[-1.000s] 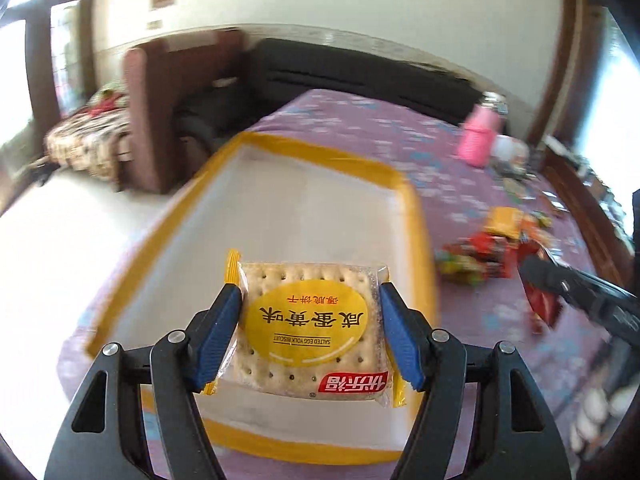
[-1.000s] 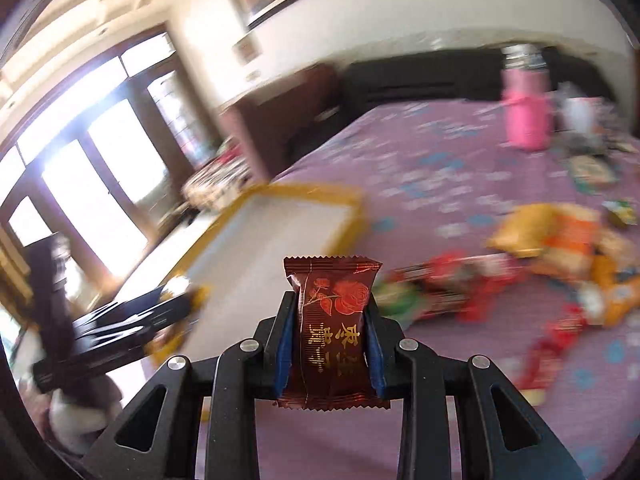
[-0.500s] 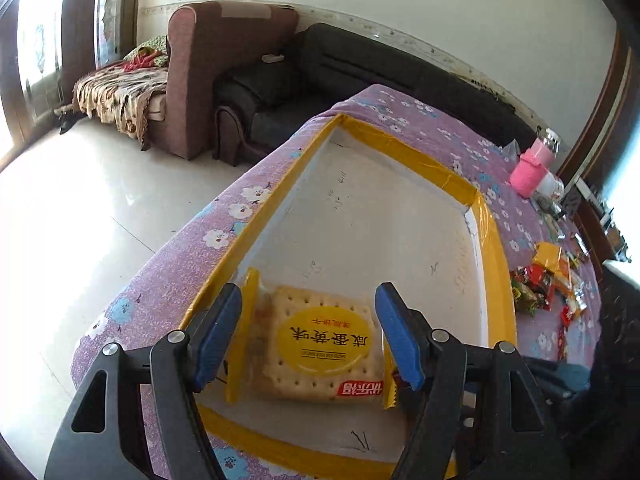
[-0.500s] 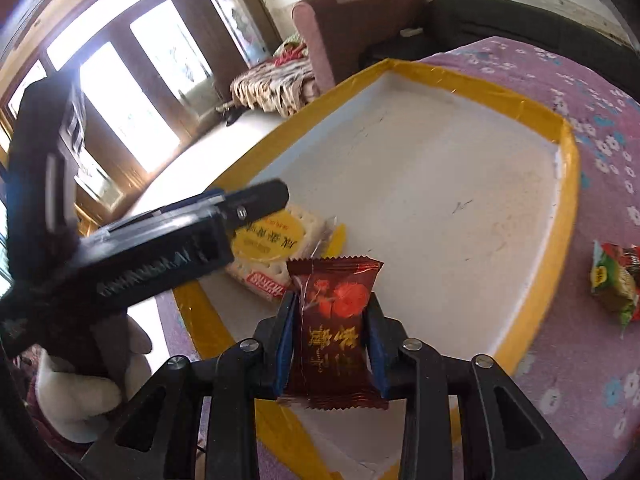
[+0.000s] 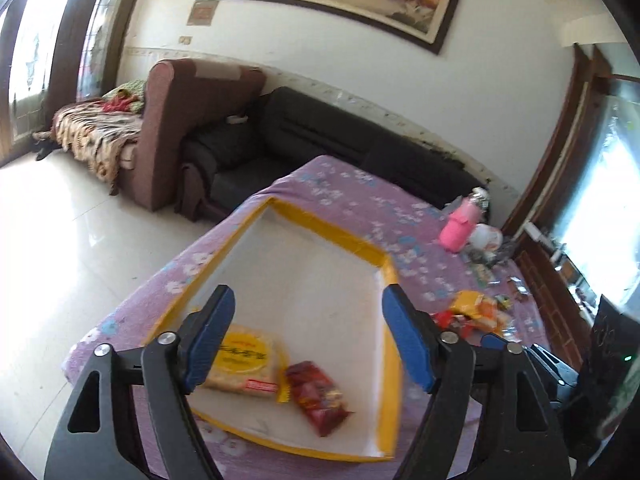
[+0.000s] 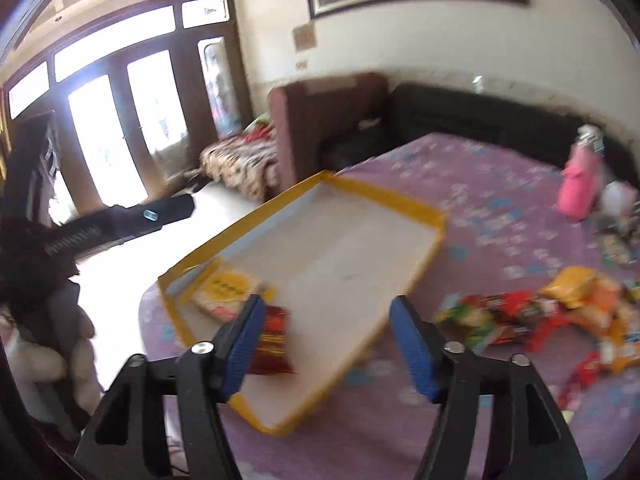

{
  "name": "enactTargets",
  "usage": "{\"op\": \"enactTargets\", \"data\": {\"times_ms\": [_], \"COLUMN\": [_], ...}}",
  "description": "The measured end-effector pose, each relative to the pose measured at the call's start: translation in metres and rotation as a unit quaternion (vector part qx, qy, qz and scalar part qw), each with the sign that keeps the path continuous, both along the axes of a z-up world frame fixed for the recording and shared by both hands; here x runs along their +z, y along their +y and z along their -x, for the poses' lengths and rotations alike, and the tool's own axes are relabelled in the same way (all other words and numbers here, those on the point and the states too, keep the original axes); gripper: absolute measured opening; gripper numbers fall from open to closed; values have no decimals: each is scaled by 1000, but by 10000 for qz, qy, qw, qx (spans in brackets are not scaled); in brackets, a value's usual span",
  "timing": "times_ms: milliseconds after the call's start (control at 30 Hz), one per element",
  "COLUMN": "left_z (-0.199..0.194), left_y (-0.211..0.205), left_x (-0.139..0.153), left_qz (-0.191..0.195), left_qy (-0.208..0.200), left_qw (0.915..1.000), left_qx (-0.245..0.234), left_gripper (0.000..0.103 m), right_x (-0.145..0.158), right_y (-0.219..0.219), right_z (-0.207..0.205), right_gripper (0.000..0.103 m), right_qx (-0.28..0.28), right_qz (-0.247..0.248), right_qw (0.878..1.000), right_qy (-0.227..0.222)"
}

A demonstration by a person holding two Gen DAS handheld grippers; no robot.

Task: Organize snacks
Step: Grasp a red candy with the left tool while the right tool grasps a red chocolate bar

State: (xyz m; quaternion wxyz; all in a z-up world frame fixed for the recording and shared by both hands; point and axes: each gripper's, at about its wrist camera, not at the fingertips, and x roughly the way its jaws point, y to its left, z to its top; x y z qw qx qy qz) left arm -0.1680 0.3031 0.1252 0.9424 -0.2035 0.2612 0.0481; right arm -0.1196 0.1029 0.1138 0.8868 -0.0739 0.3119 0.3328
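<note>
- Left wrist view: the left gripper had just been opening; its jaws stood wide with nothing pressed between them, and the biscuit pack lay low in the frame on the tray.
- Right wrist view: the right gripper had likewise just spread, and the dark red snack rested on the tray beside the biscuits, lower centre.
- A second ago both packets were clamped above the table; now two were placed.
- The remaining snack pile sat at right, likely next.
</note>
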Motion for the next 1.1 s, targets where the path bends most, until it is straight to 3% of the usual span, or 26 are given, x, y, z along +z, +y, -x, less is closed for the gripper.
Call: {"op": "enactTargets", "data": {"times_ms": [133, 300, 467, 600, 733, 833, 933, 967, 1000, 1100], "left_z": [1, -7, -25, -34, -44, -54, -67, -71, -77, -93], "left_y": [-26, -67, -102, -128, -139, -146, -151, -153, -155, -168], "left_x": [12, 9, -2, -10, -21, -30, -39, -43, -46, -53], "left_qz": [305, 267, 169, -65, -57, -140, -175, -174, -173, -237], "left_qy": [-71, 117, 425, 609, 794, 919, 1044, 1102, 1149, 1280], "left_qw": [9982, 9952, 9905, 9864, 9838, 9816, 9784, 9774, 9763, 9726], "left_qx": [-518, -929, -1296, -1525, -1606, -1668, -1776, -1799, -1824, -1928], "left_gripper": [82, 82, 82, 82, 82, 82, 82, 82, 82, 82], "right_x": [10, 11, -13, -42, -74, -90, -92, -93, -93, -94], "right_y": [-75, -209, -288, -273, -230, -207, -189, -186, -183, -185], "right_z": [-12, -40, -61, -70, -93, -105, -105, -103, -101, -100], "right_gripper": [76, 77, 67, 68, 68, 67, 66, 61, 47, 34], "right_qx": [-739, -2005, -2699, -2552, -2311, -2256, -2271, -2266, -2253, -2198], "right_qz": [101, -281, -584, -662, -396, -118, 303, 413, 534, 644], "right_qw": [9971, 9786, 9557, 9540, 9561, 9566, 9607, 9620, 9633, 9659], "right_qy": [-142, 375, 1022, 1426, 1760, 1839, 1570, 1464, 1361, 1203]}}
